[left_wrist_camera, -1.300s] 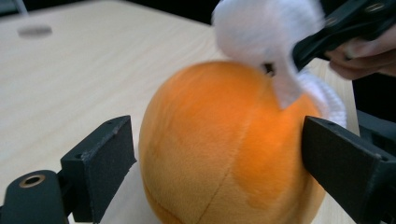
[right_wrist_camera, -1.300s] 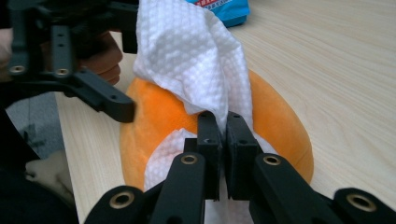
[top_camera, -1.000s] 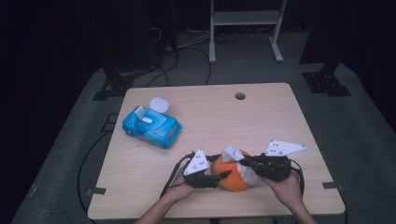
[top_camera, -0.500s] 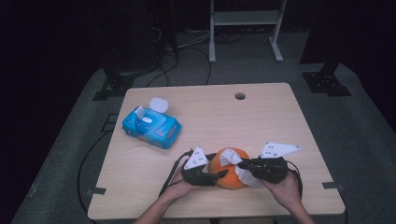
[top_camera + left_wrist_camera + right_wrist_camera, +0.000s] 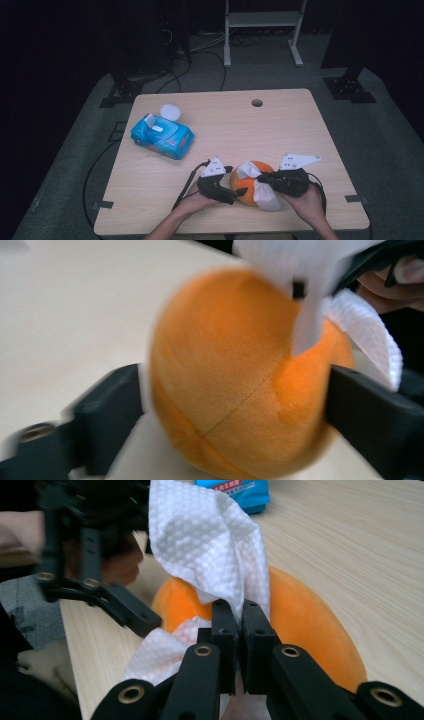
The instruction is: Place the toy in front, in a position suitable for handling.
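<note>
ball (image 5: 245, 182) table-front, between grippers | wipes pack (image 5: 162, 137) behind-left

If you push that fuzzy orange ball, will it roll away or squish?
Probably both. The orange ball looks round with a plush, stitched surface, so it would likely squish under a push and feel light. Its round shape could let it roll on the smooth table, though the fuzzy cloth may slow it. The left gripper, whose jaws have just been opening, brackets it.

A light wooden table (image 5: 300, 130) carries 1 blue wipes pack (image 5: 162, 138) and 1 orange plush ball (image 5: 246, 184).
</note>
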